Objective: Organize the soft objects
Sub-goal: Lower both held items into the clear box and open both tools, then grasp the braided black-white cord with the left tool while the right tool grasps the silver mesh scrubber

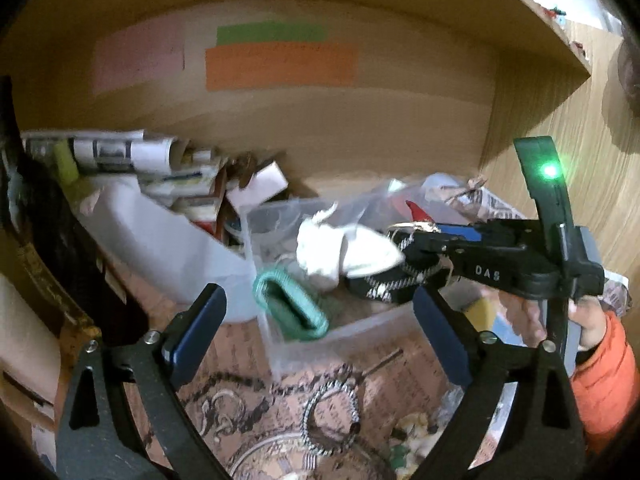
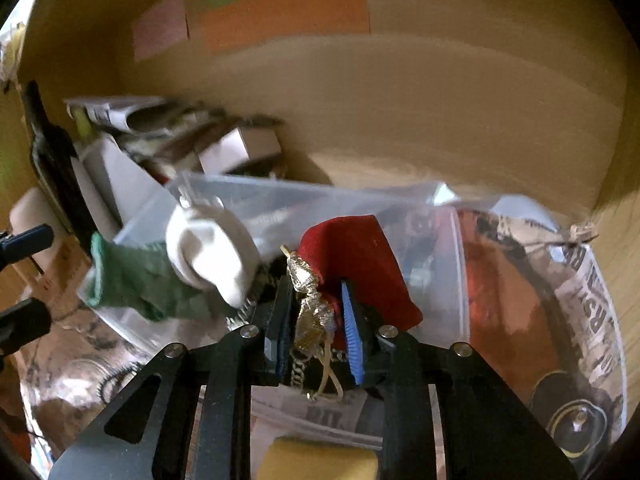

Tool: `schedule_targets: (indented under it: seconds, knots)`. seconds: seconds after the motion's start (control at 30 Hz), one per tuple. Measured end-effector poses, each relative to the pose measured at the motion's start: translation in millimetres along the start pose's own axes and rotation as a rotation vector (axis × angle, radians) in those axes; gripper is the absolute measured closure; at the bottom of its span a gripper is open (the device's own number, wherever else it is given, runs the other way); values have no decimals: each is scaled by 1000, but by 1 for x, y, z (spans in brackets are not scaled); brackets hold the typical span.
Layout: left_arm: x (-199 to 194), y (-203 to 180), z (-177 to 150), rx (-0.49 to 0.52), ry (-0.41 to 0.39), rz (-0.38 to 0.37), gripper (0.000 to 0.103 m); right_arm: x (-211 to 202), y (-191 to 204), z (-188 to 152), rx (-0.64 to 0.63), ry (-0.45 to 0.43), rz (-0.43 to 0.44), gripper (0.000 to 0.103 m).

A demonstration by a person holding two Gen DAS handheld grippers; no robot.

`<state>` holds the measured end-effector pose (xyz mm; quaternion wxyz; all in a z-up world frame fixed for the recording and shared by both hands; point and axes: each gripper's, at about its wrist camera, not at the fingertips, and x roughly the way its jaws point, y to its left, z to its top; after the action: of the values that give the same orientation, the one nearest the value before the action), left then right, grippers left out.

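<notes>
Left wrist view first: nearest the lens is the left tool (image 1: 320, 332), fingers spread wide with nothing between them, hovering over a patterned cloth (image 1: 256, 392) on the shelf. Past it sits a clear plastic bin (image 1: 276, 344), its walls so see-through that the edges are hard to trace. A green sock (image 1: 292, 308) droops over the bin's near rim with its open cuff facing the camera. The right tool (image 1: 416, 240) comes in from the right, pointing left, and carries a bundle over the bin: a white sock (image 1: 340, 252) whose long axis runs left-right, plus a black-and-white patterned piece (image 1: 388, 288) hanging underneath. The stuff at the back left is blurred, so I can only make out rolled papers (image 1: 116, 152) and boxes.

Right wrist view: the right tool's fingers (image 2: 352, 336) are pinched narrow on the bundle, with a crinkly gold bit (image 2: 308, 312) and a red cloth (image 2: 356, 264) squeezed in the gap. The white sock sticks out up and to the left, the green one lies further left on the bin rim. A newspaper-print bag (image 2: 584, 304) at right is cut off by the frame edge, and a yellow sponge (image 2: 316, 460) at the bottom is half hidden.
</notes>
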<state>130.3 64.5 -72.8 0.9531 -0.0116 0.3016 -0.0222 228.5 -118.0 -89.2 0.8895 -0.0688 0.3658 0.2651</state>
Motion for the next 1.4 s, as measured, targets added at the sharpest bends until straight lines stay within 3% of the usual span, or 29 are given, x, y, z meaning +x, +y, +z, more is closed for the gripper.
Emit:
schedule_targets:
  seconds: [0.13, 0.3, 0.67, 0.9, 1.13, 1.33, 1.4]
  knots:
    - [7, 8, -15, -15, 54, 0, 7, -1, 2, -6, -11, 28, 5, 69]
    - [15, 11, -31, -12, 110, -3, 7, -17, 5, -11, -23, 17, 4, 44]
    - [32, 7, -69, 13, 249, -31, 7, -76, 25, -32, -70, -79, 15, 21]
    - [41, 1, -87, 33, 319, -39, 7, -79, 33, -66, -57, -25, 46, 20]
    - [47, 2, -93, 25, 310, -23, 8, -69, 33, -102, -10, 84, 84, 20]
    - [48, 0, -92, 37, 293, -37, 28, -54, 38, -121, -26, 154, 78, 21]
    - [48, -5, -92, 49, 286, -45, 36, -55, 40, -121, -32, 148, 81, 34]
